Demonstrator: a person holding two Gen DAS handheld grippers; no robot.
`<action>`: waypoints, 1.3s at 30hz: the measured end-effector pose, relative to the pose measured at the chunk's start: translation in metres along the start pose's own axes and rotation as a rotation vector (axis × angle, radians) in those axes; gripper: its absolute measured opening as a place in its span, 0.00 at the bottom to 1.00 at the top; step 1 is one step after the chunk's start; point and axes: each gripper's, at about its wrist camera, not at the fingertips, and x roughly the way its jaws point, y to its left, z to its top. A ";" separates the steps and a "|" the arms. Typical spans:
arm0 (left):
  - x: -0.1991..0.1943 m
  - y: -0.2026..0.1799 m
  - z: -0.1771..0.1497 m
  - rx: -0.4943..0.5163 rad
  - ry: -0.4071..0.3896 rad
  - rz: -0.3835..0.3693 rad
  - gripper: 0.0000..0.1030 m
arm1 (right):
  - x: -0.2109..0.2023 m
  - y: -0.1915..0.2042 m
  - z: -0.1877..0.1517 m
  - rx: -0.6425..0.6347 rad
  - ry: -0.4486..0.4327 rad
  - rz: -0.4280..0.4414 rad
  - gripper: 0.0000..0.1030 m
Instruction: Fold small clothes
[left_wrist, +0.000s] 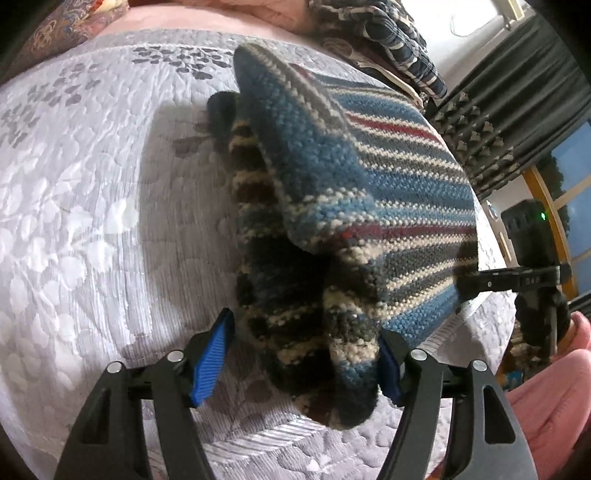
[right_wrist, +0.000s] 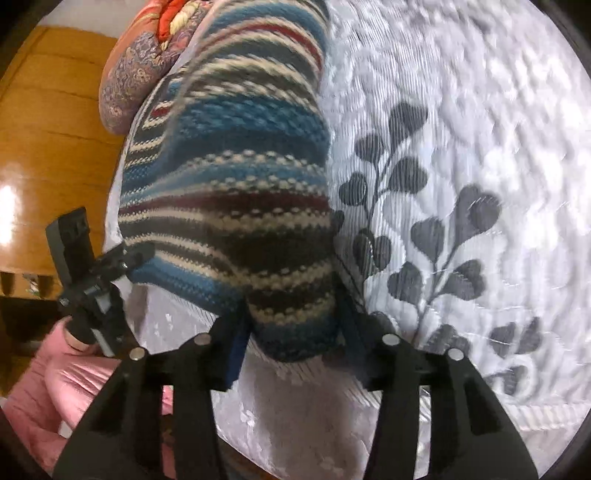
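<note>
The striped knit sweater (left_wrist: 354, 192) hangs lifted above the near edge of the quilted bedspread (left_wrist: 81, 192). The left gripper (left_wrist: 306, 354) and the right gripper (right_wrist: 291, 332) are each clenched on one corner of it, probably to carry that edge over for a fold.

Each camera rides its own hand-held gripper, looking forward along the fingers and down onto the bed (left_wrist: 92, 229), very close. Both views share the striped knit garment (left_wrist: 388, 192) and catch the opposite gripper at the frame edge.
</note>
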 end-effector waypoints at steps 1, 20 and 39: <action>-0.005 -0.001 0.003 -0.010 0.004 0.002 0.68 | -0.007 0.004 0.002 -0.018 -0.014 -0.024 0.55; -0.131 -0.078 0.022 -0.071 -0.201 0.319 0.81 | -0.098 0.108 -0.010 -0.081 -0.250 -0.386 0.89; -0.156 -0.113 -0.042 -0.149 -0.199 0.429 0.89 | -0.096 0.162 -0.073 -0.075 -0.306 -0.461 0.96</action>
